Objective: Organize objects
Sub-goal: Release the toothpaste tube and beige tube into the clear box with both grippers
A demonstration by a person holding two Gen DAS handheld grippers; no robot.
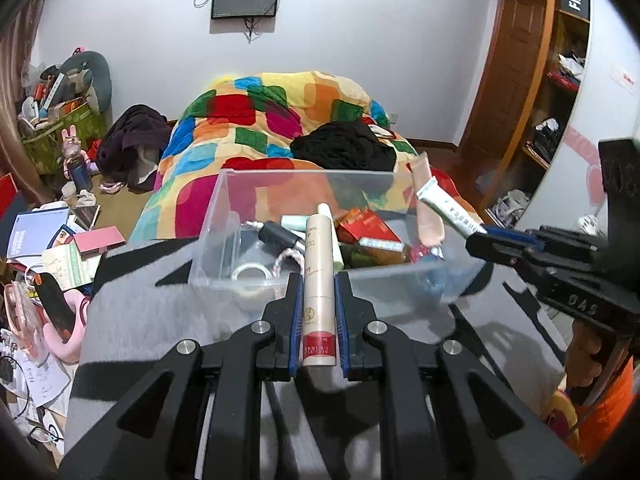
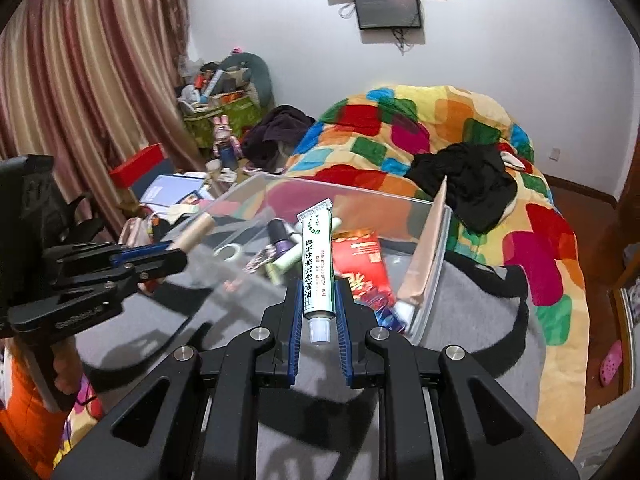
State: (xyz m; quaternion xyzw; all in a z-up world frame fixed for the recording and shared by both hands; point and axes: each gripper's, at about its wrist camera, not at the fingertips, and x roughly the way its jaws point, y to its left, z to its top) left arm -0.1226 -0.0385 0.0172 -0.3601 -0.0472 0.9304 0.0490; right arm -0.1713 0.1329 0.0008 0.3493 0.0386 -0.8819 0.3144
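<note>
A clear plastic bin (image 1: 224, 208) sits on a grey blanket and holds several cosmetics, a tape roll (image 1: 252, 271) and a red packet (image 1: 366, 226). My left gripper (image 1: 319, 284) is shut on a beige tube with a red band (image 1: 319, 276), held over the bin's near wall. My right gripper (image 2: 318, 288) is shut on a white ointment tube with green print (image 2: 317, 264), its flat end pointing into the bin (image 2: 436, 248). The right gripper (image 1: 480, 236) also shows at the right of the left wrist view, and the left gripper (image 2: 176, 252) at the left of the right wrist view.
A pink tube (image 2: 424, 256) leans against the bin's right wall. Behind lies a colourful quilt (image 1: 280, 120) with black clothes (image 1: 348, 146). Books and clutter (image 1: 60, 248) cover the floor at left. A wooden shelf (image 1: 560, 100) stands at right.
</note>
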